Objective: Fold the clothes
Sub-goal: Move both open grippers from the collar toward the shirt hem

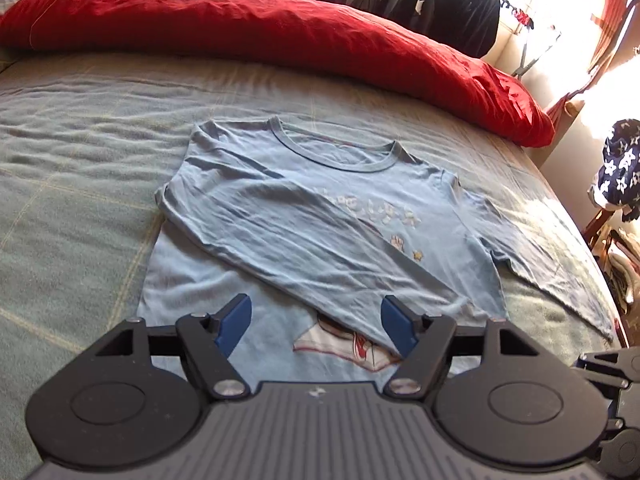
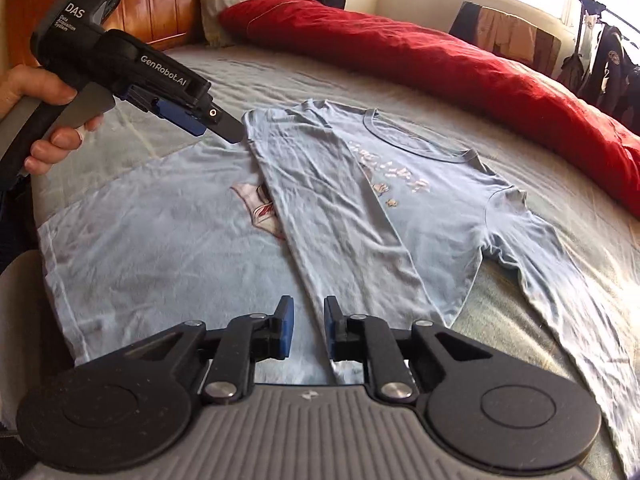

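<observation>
The bed (image 1: 72,152) lay under a grey-green cover with a long red duvet (image 1: 280,36) bunched along its far side, and the light blue T-shirt (image 1: 320,216) was spread flat in the middle, one side folded diagonally over its front print. My left gripper (image 1: 316,328) hung over the shirt's near hem with its jaws wide apart and empty, while my right gripper (image 2: 308,328) sat low over the folded edge, jaws parted by a narrow gap, gripping nothing

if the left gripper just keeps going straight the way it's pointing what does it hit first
Most likely the light blue T-shirt. The left gripper is open with nothing between its fingers, aimed low over the shirt's diagonal fold on the bed. Its height above the cloth is unclear.
</observation>
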`<action>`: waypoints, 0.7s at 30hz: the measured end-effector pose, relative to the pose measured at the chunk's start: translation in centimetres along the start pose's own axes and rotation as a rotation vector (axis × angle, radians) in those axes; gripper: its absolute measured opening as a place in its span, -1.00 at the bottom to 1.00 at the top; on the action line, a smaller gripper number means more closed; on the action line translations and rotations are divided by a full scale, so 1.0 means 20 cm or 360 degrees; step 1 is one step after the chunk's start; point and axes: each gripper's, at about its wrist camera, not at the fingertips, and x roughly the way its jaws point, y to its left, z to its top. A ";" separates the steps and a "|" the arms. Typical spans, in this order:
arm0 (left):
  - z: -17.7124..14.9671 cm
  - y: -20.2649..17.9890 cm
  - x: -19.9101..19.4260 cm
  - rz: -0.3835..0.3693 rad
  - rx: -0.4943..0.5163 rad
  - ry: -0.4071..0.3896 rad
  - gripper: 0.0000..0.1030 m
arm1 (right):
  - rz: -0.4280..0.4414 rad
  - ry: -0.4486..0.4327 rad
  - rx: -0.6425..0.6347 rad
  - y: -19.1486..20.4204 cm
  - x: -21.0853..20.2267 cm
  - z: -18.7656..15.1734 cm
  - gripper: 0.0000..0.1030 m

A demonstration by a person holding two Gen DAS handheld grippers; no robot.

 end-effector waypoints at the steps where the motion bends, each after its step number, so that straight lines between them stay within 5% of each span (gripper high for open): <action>1: 0.06 0.03 0.03 -0.0026 -0.0038 0.0003 0.39 | -0.0028 -0.0006 0.0034 -0.02 0.04 0.03 -0.54; 4: 0.18 0.07 0.20 -0.0048 -0.0123 0.0027 0.39 | -0.0113 0.0001 0.0201 -0.10 0.16 0.07 -0.46; 12: 0.45 0.18 0.63 -0.0079 -0.0331 0.0090 0.39 | 0.0004 0.0008 0.0549 -0.18 0.30 -0.01 -0.15; 21: 0.45 -0.02 0.75 -0.0259 -0.0178 0.0104 0.52 | 0.0051 -0.0037 0.0637 -0.19 0.30 -0.02 0.03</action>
